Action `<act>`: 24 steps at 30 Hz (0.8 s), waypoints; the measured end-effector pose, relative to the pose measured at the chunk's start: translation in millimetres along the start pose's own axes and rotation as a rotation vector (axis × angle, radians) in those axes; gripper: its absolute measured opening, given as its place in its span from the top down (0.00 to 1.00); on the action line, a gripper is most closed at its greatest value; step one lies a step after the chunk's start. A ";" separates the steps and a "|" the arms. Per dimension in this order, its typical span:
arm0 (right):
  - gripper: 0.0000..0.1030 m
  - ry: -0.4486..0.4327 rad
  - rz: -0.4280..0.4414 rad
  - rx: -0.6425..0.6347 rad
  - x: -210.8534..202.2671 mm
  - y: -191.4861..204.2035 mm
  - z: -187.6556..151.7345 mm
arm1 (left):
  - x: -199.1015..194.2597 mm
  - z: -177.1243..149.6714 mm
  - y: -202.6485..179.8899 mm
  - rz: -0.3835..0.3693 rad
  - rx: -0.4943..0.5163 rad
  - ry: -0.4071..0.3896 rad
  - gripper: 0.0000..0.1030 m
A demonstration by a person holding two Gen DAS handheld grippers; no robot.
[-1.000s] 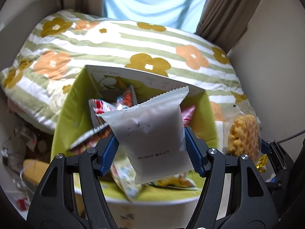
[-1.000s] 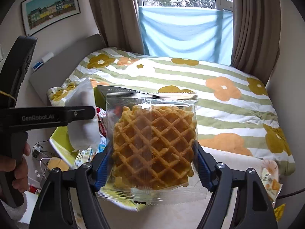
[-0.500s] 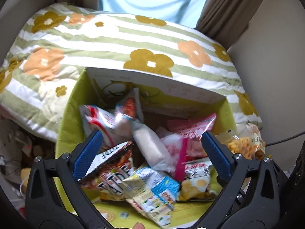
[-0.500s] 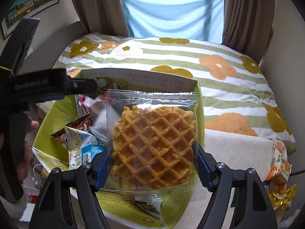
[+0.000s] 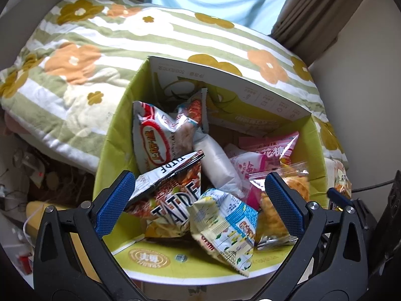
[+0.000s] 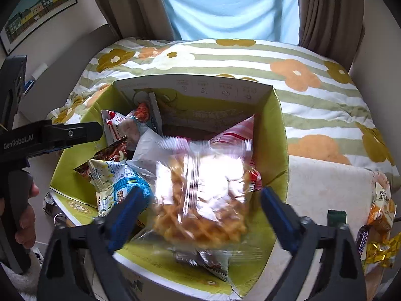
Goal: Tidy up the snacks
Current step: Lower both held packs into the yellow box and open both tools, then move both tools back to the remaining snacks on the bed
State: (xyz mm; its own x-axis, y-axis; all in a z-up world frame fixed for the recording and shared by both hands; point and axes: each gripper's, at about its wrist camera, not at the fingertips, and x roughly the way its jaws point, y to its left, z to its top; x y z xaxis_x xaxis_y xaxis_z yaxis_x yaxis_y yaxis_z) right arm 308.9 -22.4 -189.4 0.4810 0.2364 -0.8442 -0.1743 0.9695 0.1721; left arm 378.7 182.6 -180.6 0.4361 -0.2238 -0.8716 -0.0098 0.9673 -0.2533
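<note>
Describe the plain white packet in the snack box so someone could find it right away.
Look into the green box beside the flowered quilt. The white packet lies mid-pile, between the black bag and the pink packets; it alone has no print.

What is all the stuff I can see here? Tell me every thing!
box: one, green inside, in front of the bed
waffle packet: one, clear with golden waffle, blurred, dropping into the box between open jaws
white packet: one, in the box
pink packets: two, in the box
blue snack bag: one, front of the box
quilt: one, green stripes, orange flowers, on the bed
picture: one, on the wall
left hand-held gripper: black, blue pads, open
right hand-held gripper: same, just opened
</note>
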 end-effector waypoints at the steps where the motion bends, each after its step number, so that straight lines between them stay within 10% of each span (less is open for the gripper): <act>1: 0.01 -0.020 -0.005 -0.021 -3.4 2.9 -2.0 | -1.9 -1.9 0.1 0.004 0.001 -0.003 0.00; 24: 0.01 -0.099 -0.050 -0.006 -64.1 4.3 -33.0 | -57.6 -38.3 -36.0 -0.048 0.106 -0.102 0.00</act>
State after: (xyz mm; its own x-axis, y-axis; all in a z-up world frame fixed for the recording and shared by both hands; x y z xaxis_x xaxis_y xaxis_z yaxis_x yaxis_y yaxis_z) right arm 249.0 -35.5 -151.3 0.5717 0.1933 -0.7973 -0.1528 0.9799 0.1280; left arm 319.5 156.1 -137.4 0.5234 -0.2618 -0.8108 0.1060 0.9642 -0.2429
